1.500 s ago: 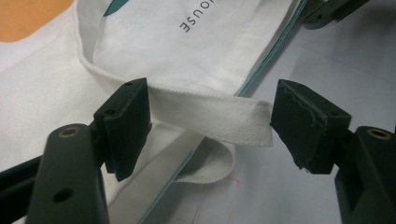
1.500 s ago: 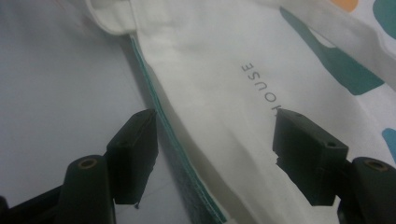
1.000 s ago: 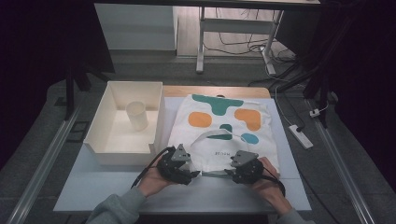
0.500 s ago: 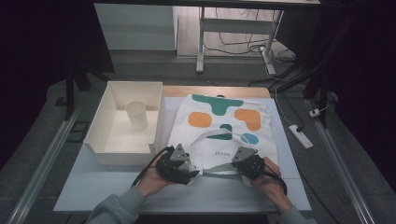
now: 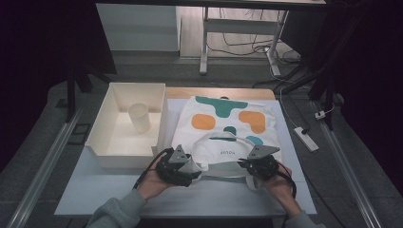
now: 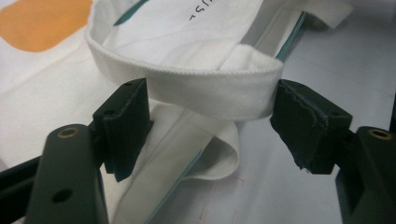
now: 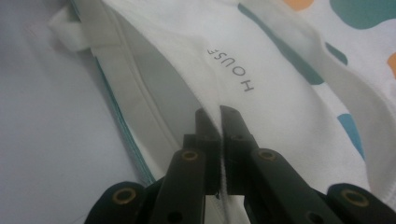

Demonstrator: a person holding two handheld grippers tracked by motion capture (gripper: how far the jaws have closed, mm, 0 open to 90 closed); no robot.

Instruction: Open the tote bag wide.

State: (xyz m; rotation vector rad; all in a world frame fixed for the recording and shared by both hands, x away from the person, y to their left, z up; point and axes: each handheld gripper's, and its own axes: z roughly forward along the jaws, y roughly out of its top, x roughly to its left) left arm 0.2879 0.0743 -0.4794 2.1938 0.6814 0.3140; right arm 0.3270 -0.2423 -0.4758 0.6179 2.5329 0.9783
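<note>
A white tote bag [image 5: 228, 118] with orange and teal patches lies flat on the table, its mouth toward me. My left gripper [image 5: 192, 166] sits at the mouth's left end. In the left gripper view its jaws [image 6: 210, 116] stand wide, pressing on both edges of the white handle strap [image 6: 205, 88], which hangs lifted off the table. My right gripper [image 5: 244, 164] is at the mouth's right end. In the right gripper view it [image 7: 219, 116] is shut on the upper layer of the bag's rim [image 7: 187, 98], just below the printed word HOUSE, and the mouth gapes to its left.
A cream open box [image 5: 100, 142] stands left of the bag with a pale cup [image 5: 139, 117] upright inside. A bare strip of table [image 5: 214, 199] runs along the front edge. A white power strip [image 5: 306, 138] lies on the floor to the right.
My right gripper has shut on the bag's rim and shifted a little to the right and up, drawing the rim with it. The left gripper has held still.
</note>
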